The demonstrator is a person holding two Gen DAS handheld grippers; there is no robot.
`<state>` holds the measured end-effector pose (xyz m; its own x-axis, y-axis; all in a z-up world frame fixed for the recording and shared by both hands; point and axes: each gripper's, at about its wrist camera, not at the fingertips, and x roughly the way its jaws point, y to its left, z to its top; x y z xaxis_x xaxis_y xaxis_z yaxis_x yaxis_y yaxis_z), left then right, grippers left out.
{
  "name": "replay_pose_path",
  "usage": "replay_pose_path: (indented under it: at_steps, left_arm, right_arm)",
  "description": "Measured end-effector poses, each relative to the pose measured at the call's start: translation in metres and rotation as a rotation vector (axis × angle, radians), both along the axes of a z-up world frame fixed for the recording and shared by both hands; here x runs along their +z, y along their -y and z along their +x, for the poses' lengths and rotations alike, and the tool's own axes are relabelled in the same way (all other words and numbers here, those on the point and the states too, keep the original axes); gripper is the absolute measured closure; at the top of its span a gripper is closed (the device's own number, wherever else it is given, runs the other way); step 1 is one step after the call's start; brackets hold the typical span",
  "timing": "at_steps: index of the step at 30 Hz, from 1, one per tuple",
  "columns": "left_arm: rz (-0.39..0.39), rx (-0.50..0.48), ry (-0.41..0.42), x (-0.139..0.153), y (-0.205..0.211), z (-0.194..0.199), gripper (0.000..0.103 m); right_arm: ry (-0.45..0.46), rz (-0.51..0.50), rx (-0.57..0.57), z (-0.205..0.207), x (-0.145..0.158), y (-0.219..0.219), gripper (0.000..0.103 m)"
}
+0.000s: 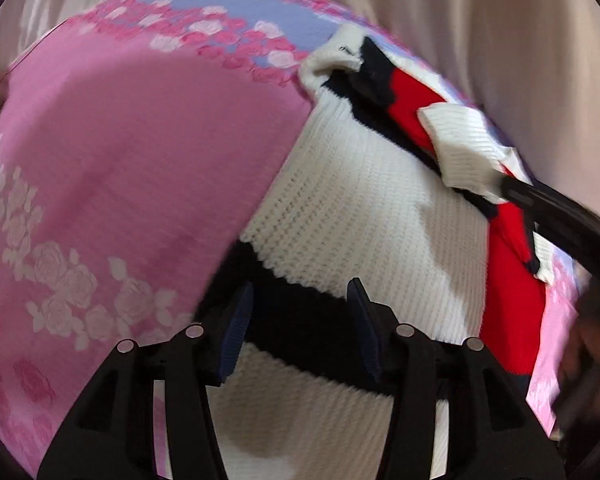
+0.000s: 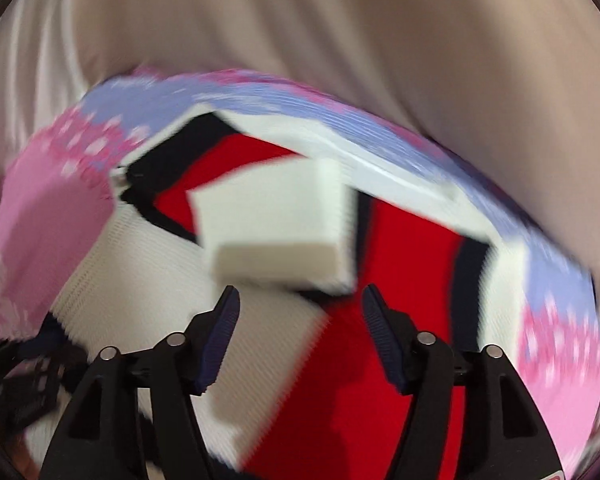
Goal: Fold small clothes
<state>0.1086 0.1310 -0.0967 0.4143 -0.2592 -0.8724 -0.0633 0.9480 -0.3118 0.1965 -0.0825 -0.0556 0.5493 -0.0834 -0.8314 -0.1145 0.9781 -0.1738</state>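
Lies spread on a pink floral bedspread [image 1: 120, 152]: a small knit sweater [image 1: 364, 208] in white, black and red, one white ribbed cuff [image 2: 276, 224] folded in over the red panel. Left gripper [image 1: 300, 320] held wide over the black stripe near the hem, nothing between the pads; right gripper [image 2: 300, 328] likewise wide and empty just short of the cuff, though motion blur makes contact hard to judge. Looks soft, light and floppy, likely to sag and stretch, so best pinched at the thick ribbed hem or cuff edges.

White knit sweater [image 1: 364, 200], black and red bands, partly folded
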Motion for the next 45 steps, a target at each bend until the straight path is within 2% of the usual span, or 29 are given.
replay_pose_path:
  at_steps: [2,4,5,6,7,8,9,10,12,14,16,17,19,21,22,24,26,30,32,34,35,36,37,38,40,42,43,44,45]
  left_arm:
    - [0.018,-0.051,0.006,-0.002,0.004,-0.002,0.056]
    - [0.035,-0.094,0.013,-0.002,0.001,-0.003,0.056]
    - [0.041,-0.120,0.014,-0.002,0.002,-0.003,0.056]
    - [0.042,-0.135,0.013,-0.002,0.001,-0.002,0.056]
    - [0.039,-0.146,0.011,-0.002,0.001,-0.001,0.056]
    - [0.030,-0.153,0.005,-0.002,0.001,0.001,0.056]
    - [0.010,-0.152,-0.007,-0.002,-0.001,0.003,0.056]
    - [-0.010,-0.146,-0.017,-0.001,-0.005,0.003,0.056]
    - [-0.059,-0.120,-0.045,0.000,-0.011,0.008,0.056]
    - [-0.108,-0.084,-0.048,0.006,-0.014,0.011,0.056]
    - [-0.143,-0.035,-0.037,0.014,-0.015,0.019,0.056]
    - [-0.159,-0.009,-0.029,0.021,-0.014,0.026,0.055]
    - [-0.164,0.025,-0.019,0.031,-0.010,0.038,0.055]
    - [-0.190,0.069,-0.012,0.041,-0.004,0.058,0.049]
    - [-0.205,0.079,-0.012,0.045,-0.001,0.066,0.047]
    - [-0.219,0.097,-0.011,0.047,0.010,0.085,0.046]
    - [-0.223,0.117,-0.034,0.042,0.021,0.100,0.045]
    - [-0.285,0.210,-0.134,0.009,0.032,0.124,0.045]
    - [-0.256,0.255,-0.136,0.000,0.032,0.134,0.050]
    - [-0.235,0.286,-0.096,-0.003,0.028,0.145,0.076]
    - [-0.242,0.284,-0.076,-0.002,0.026,0.149,0.093]
    - [-0.246,0.285,-0.052,0.004,0.023,0.154,0.094]
    - [-0.257,0.292,-0.011,0.014,0.020,0.156,0.094]
    - [-0.263,0.292,0.030,0.024,0.018,0.156,0.094]
    - [-0.245,0.286,0.129,0.048,0.012,0.153,0.095]
    - [-0.210,0.296,0.145,0.047,0.009,0.155,0.094]
    - [-0.176,0.287,0.125,0.037,0.010,0.159,0.094]
    - [-0.122,0.281,0.102,0.026,0.014,0.162,0.094]
    - [-0.059,0.274,0.071,0.011,0.018,0.162,0.094]
  right_arm:
    - [-0.060,-0.015,0.013,0.023,-0.020,-0.017,0.038]
    - [-0.126,0.019,-0.046,0.042,-0.042,-0.019,0.038]
    - [-0.144,0.034,-0.087,0.046,-0.049,-0.016,0.045]
    - [-0.144,0.049,-0.139,0.048,-0.051,-0.010,0.065]
    - [-0.132,0.060,-0.176,0.048,-0.048,-0.005,0.077]
    - [-0.123,0.126,-0.244,0.047,-0.038,0.009,0.088]
    - [-0.103,0.216,-0.297,0.044,-0.027,0.024,0.089]
    - [-0.044,0.312,-0.367,0.036,-0.006,0.047,0.089]
    - [0.054,0.354,-0.461,0.021,0.031,0.084,0.089]
    - [0.101,0.415,-0.540,0.005,0.052,0.127,0.089]
    - [0.075,0.442,-0.597,-0.004,0.047,0.163,0.087]
    - [0.016,0.402,-0.624,-0.006,0.028,0.184,0.082]
    - [-0.075,0.393,-0.646,-0.010,-0.004,0.203,0.082]
    - [-0.124,0.485,-0.672,-0.020,-0.032,0.219,0.080]
    - [-0.112,0.518,-0.676,-0.025,-0.037,0.223,0.077]
    - [-0.080,0.590,-0.677,-0.031,-0.042,0.229,0.058]
    - [-0.064,0.628,-0.668,-0.032,-0.046,0.232,0.056]
    - [-0.049,0.622,-0.686,-0.034,-0.048,0.240,0.055]
    - [-0.050,0.627,-0.711,-0.033,-0.051,0.246,0.055]
    - [-0.043,0.642,-0.747,-0.029,-0.054,0.249,0.058]
    - [-0.043,0.648,-0.752,-0.029,-0.050,0.248,0.067]
    - [-0.037,0.659,-0.744,-0.022,-0.047,0.248,0.097]
    - [-0.027,0.669,-0.729,-0.023,-0.042,0.253,0.095]
    - [0.020,0.703,-0.698,-0.017,-0.024,0.253,0.096]
    - [0.189,0.793,-0.590,-0.015,0.029,0.249,0.096]
    - [0.318,0.797,-0.487,-0.019,0.068,0.242,0.097]
    - [0.359,0.773,-0.451,-0.021,0.076,0.239,0.097]
    - [0.321,0.708,-0.453,-0.017,0.062,0.241,0.097]
    - [0.201,0.664,-0.495,-0.004,0.028,0.247,0.097]
